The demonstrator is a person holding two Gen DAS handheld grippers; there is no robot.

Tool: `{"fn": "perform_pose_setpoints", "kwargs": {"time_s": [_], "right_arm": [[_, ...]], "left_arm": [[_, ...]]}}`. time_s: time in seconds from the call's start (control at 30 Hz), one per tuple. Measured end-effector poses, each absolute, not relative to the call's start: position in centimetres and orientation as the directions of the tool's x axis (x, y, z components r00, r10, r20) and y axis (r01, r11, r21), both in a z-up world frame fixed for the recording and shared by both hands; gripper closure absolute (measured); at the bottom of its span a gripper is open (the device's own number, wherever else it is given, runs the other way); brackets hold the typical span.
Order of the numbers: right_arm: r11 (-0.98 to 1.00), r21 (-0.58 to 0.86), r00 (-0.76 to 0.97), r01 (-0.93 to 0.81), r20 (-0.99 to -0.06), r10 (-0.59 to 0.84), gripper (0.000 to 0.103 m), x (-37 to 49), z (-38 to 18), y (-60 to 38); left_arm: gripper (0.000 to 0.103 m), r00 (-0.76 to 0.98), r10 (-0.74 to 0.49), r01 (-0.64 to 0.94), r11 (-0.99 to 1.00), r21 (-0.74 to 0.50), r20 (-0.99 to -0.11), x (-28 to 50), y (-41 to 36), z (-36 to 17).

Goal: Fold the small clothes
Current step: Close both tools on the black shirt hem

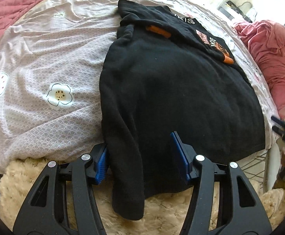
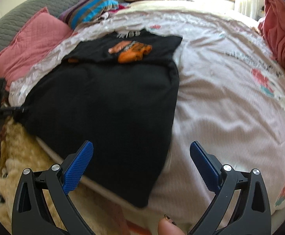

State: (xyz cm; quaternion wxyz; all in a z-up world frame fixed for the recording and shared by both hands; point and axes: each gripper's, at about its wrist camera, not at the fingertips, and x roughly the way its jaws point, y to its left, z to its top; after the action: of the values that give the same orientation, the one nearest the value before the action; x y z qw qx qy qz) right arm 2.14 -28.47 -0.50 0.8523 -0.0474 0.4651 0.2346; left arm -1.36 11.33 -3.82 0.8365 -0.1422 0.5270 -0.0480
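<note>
A: What is nearest the camera?

B: The left gripper [image 1: 140, 152], jaws half apart around the hanging corner of a black shirt [image 1: 171, 90]; whether the pads pinch it, I cannot tell.

A: And the other one?

B: The right gripper [image 2: 141, 162] hovers released above the shirt's opposite near corner, gripping nothing.

A: Where is the shirt?

B: Flat on the flowered bedsheet [image 1: 44, 62], its near hem drooping over the bed's edge, a pink pillow [image 2: 29, 45] beyond it.

A: Which step?

B: Likely taking the hem. Next, both corners need gripping, then lifting toward the collar.
</note>
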Motion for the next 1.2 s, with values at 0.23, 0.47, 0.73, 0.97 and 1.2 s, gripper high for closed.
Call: {"fn": "perform_pose_setpoints", "kwargs": {"time_s": [0.23, 0.47, 0.73, 0.97, 1.2], "right_arm": [[0.845, 0.208, 0.322, -0.492, -0.859, 0.399, 0.033, -0.1, -1.9, -28.6], [0.845, 0.206, 0.281, -0.493, -0.882, 0.378, 0.049, -0.5, -3.6, -28.2], [0.848, 0.266, 0.265, -0.459, -0.870, 0.417, 0.056, 1.0, -5.2, -28.8], [0.848, 0.296, 0.291, -0.441, -0.846, 0.447, 0.093, 1.2, -4.7, -29.8], [0.792, 0.344, 0.354, -0.504, -0.755, 0.553, 0.096, 0.9, -0.2, -30.2]], "left_arm": [[0.055, 0.446, -0.236, -0.066, 0.953, -0.295, -0.863, -1.8, 11.6, -3.6], [0.055, 0.444, -0.232, -0.063, 0.955, -0.289, -0.865, -1.9, 11.6, -3.6], [0.055, 0.437, -0.236, -0.060, 0.955, -0.290, -0.868, -2.0, 11.8, -3.4], [0.076, 0.426, -0.234, -0.069, 0.955, -0.290, -0.874, -1.8, 12.2, -3.6], [0.100, 0.462, -0.266, -0.041, 0.947, -0.320, -0.846, -2.1, 12.3, -2.2]]}}
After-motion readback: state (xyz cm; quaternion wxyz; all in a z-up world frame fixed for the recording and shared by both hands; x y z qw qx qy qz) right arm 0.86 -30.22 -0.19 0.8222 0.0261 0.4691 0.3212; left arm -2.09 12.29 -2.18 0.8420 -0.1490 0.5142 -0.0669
